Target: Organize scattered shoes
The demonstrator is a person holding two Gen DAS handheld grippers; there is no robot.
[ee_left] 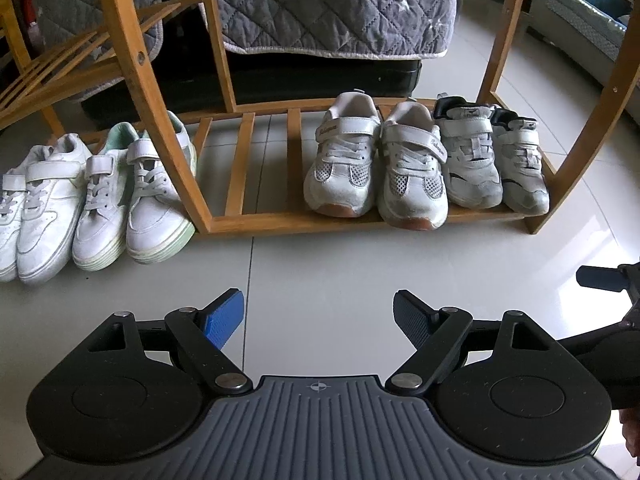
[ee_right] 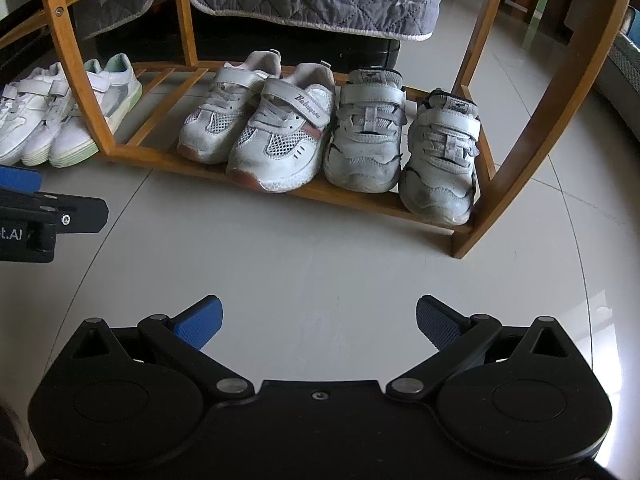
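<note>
My left gripper (ee_left: 320, 320) hangs open over the bare tiles, nothing between its pads. The right gripper (ee_right: 320, 324) is open and empty too, just to the right of it. On the bottom shelf of the bamboo rack (ee_left: 256, 218) stand two pairs, toes toward me. One is the white mesh sneakers (ee_left: 376, 164) (ee_right: 256, 128). To their right are the grey-white sneakers with dark collars (ee_left: 496, 156) (ee_right: 400, 144). Left of the rack, on the floor, a green-soled white pair (ee_left: 132, 200) (ee_right: 96, 116) and plain white shoes (ee_left: 40, 208) (ee_right: 24, 116) stand in a row.
A grey quilted blanket (ee_left: 320, 8) hangs over the rack, with a black case (ee_left: 304, 76) behind the shelf. A second slatted rack (ee_left: 60, 60) leans at the far left. A sofa edge (ee_left: 592, 20) is at the right. Pale tiled floor (ee_left: 320, 256) lies in front.
</note>
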